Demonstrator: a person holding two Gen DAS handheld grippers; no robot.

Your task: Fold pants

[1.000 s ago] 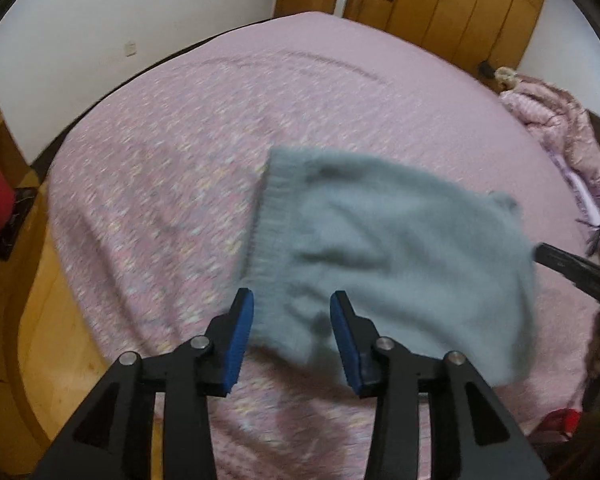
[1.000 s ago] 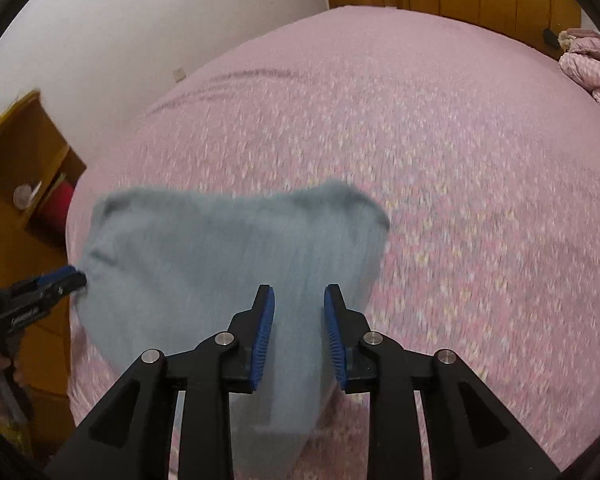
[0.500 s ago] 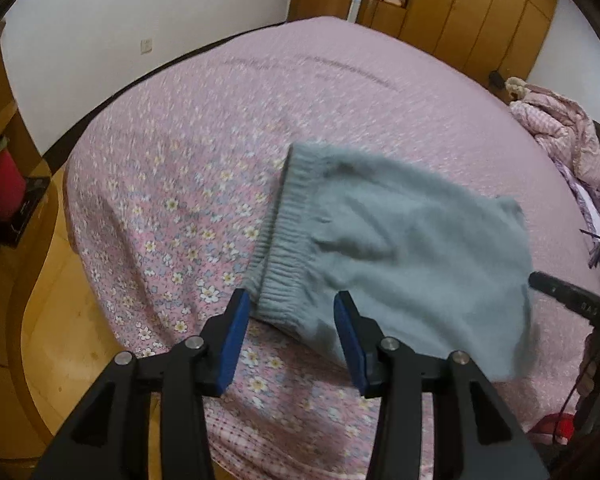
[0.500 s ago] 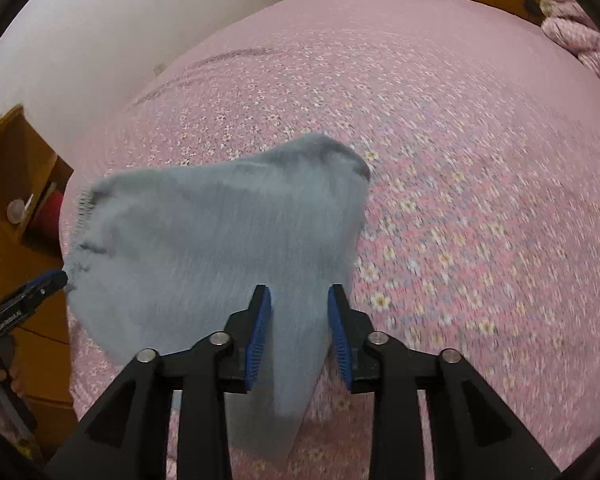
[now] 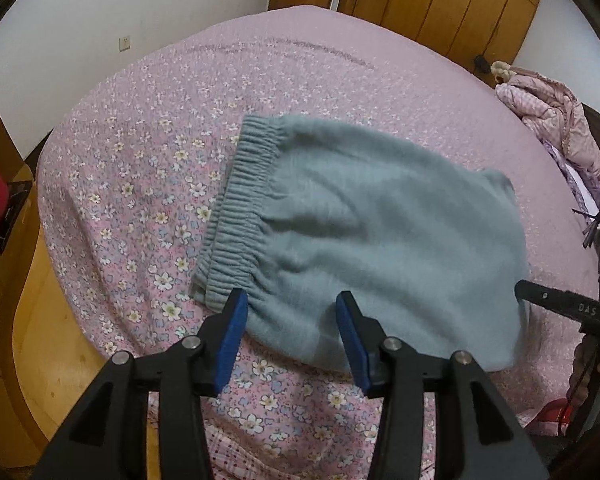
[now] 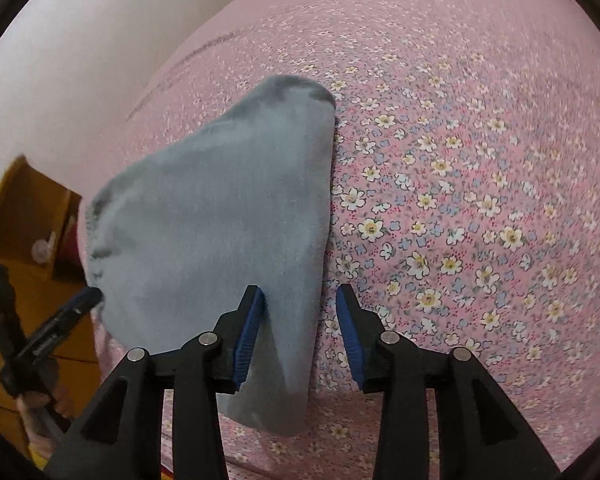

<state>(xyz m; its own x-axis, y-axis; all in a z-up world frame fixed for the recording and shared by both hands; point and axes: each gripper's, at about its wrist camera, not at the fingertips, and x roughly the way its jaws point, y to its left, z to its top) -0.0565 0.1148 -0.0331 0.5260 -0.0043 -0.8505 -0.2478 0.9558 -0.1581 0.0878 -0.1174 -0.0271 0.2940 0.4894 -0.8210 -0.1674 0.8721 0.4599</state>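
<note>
Meanwhile, folded grey pants [image 5: 364, 236] lie on a flowered pink bedspread [image 5: 140, 184], near the bed's edge, as left gripper [image 5: 292, 316] and right gripper [image 6: 300, 312] hover above them, fingers spread, gripping nothing.

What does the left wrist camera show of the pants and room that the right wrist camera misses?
Only the left wrist view shows the elastic waistband, the wooden wardrobe and a pink quilt bunched at the bed's far side. Only the right wrist view shows the rounded far corner of the fold. Both show the grey pants folded on the floral bedsheet, with the left gripper and right gripper open.
</note>
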